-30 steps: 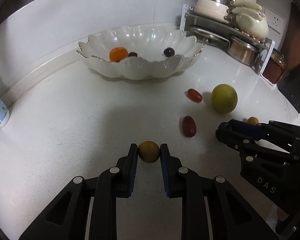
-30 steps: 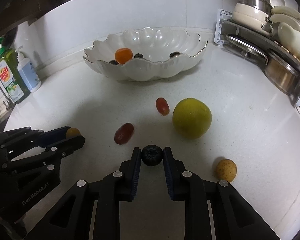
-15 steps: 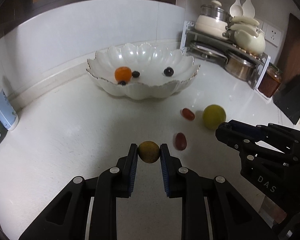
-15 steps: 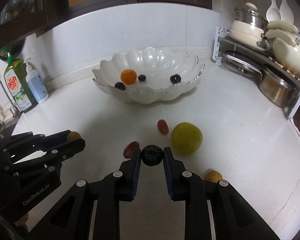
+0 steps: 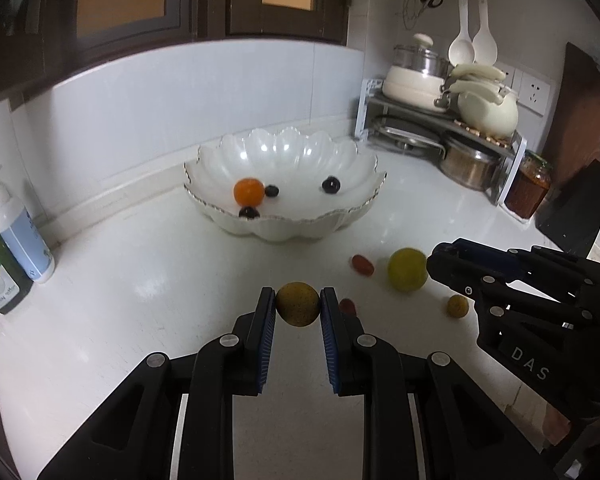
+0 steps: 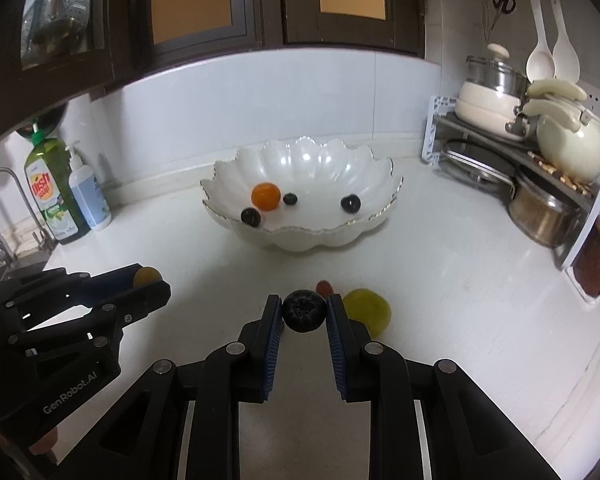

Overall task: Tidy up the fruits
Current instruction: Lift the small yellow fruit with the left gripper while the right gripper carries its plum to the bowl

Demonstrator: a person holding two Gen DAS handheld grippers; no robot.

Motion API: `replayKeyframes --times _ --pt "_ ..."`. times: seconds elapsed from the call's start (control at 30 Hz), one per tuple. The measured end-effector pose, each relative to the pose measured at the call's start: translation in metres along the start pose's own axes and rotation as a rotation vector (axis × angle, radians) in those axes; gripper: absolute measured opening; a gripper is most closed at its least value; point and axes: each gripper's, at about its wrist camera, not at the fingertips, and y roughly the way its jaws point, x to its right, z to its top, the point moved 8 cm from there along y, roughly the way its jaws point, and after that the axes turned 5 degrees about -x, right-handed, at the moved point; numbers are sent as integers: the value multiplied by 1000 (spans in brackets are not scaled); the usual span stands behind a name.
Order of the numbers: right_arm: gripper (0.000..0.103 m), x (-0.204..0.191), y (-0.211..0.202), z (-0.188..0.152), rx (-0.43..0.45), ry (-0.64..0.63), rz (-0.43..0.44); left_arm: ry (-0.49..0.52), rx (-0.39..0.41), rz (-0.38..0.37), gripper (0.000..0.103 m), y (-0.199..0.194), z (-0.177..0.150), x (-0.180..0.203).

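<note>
My left gripper (image 5: pixel 298 304) is shut on a small brown-yellow round fruit (image 5: pixel 298 305), held well above the white counter. My right gripper (image 6: pixel 303 311) is shut on a dark blueberry (image 6: pixel 303 311), also raised. A white scalloped bowl (image 5: pixel 300 152) (image 6: pixel 304 160) stands ahead, holding a small orange fruit (image 5: pixel 249 191) and three blueberries (image 5: pixel 331 184). On the counter lie a green-yellow lime-like fruit (image 5: pixel 407 269) (image 6: pixel 370 310), two red grape tomatoes (image 5: pixel 362 265), one partly hidden by my left finger, and another small brown fruit (image 5: pixel 457 306).
A rack with pots and a kettle (image 5: pixel 452 120) (image 6: pixel 540 148) stands at the back right, with a jar (image 5: pixel 528 190) beside it. Soap bottles (image 6: pixel 56 196) (image 5: pixel 20 240) stand at the left by the wall. The counter's front edge runs at the right.
Both grippers have risen and pulled back from the counter with their fruits still held. The bowl and loose fruits now look farther away and lower.
</note>
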Motion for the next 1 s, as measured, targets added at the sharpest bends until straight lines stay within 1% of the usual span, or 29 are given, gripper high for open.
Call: replayKeyframes --times 0.3,0.67,1.0 --pt "24 0 -20 15 62 -10 7 -1 60 -7 23 -22 17 3" --pt "24 2 -35 37 123 -16 11 6 139 17 23 -41 40 4" --pt "24 5 -42 63 179 -13 12 -3 195 39 23 -48 66 -1"
